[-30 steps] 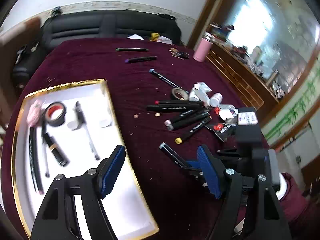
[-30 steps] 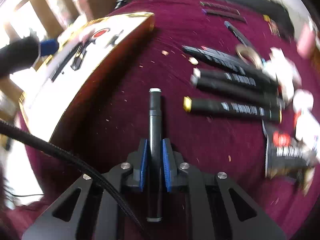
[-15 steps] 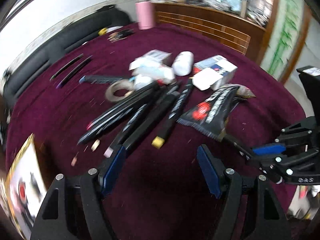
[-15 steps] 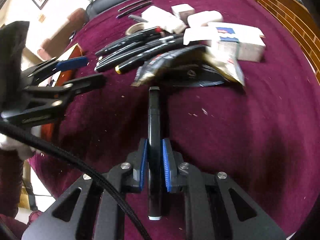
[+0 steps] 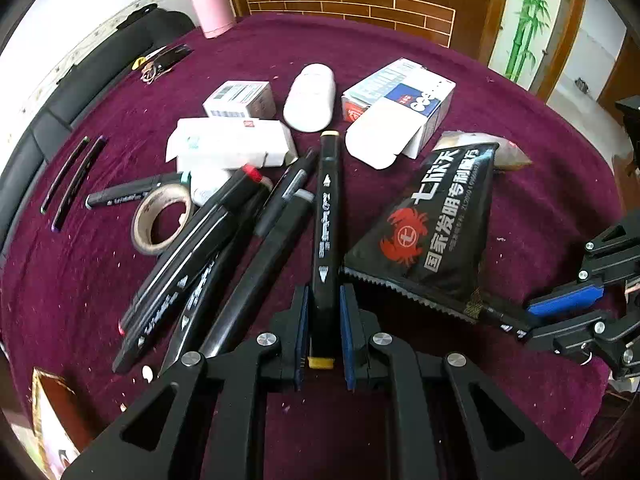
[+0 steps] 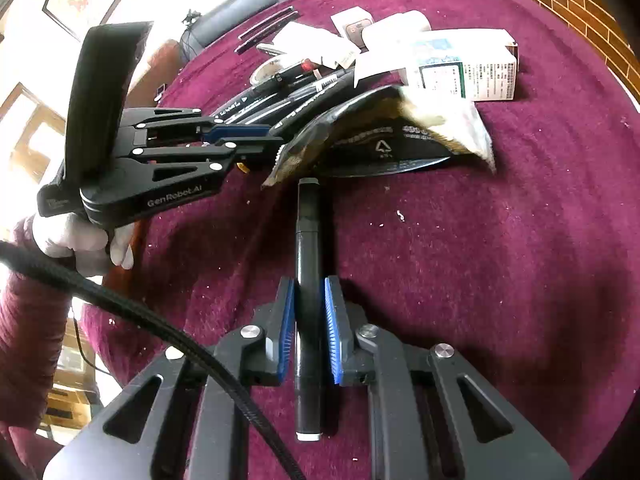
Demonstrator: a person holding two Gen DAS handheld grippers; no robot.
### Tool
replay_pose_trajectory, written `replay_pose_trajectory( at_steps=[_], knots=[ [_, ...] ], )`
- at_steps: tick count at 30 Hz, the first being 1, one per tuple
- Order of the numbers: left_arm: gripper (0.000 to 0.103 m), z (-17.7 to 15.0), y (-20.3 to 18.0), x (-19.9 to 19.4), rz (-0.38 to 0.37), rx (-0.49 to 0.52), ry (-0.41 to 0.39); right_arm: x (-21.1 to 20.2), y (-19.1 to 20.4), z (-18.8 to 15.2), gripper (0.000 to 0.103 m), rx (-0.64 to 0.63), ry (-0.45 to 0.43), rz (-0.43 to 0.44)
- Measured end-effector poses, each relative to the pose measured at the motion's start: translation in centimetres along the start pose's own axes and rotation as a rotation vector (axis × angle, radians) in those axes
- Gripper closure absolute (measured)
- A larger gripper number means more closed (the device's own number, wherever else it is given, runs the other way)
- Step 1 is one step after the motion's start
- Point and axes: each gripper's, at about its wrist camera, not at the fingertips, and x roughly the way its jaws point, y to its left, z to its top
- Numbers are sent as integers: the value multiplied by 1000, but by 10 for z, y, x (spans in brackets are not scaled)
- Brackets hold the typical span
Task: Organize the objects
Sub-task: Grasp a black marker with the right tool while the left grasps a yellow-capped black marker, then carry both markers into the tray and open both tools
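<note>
Between the left gripper's (image 5: 323,300) just-closed pads: a yellow-capped marker (image 5: 327,216) (apparently clamped). Right gripper (image 6: 309,296) clamps a black marker (image 6: 307,280).

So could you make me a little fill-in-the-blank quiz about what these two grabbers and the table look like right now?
1. The left gripper is shut on a black marker with ____ end caps.
2. The right gripper is shut on a ____ marker.
3. The tape roll lies on the ____ cloth.
4. The bottle at the table's far edge is ____.

Missing words: yellow; black; maroon; pink
</note>
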Motion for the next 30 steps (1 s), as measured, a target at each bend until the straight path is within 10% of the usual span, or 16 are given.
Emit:
replay_pose_trajectory(
  at_steps=[7,18,30],
  knots=[
    [91,23,-11,11,44,28,-20,1,4,1,90,-4,1,-13],
    [92,-21,-7,-17,39,-231,-81,4,18,6,90,-29,-22,-88],
    [92,-103,16,-121,-13,-459,-283,-8,60,16,90,-45,-56,137]
  ],
)
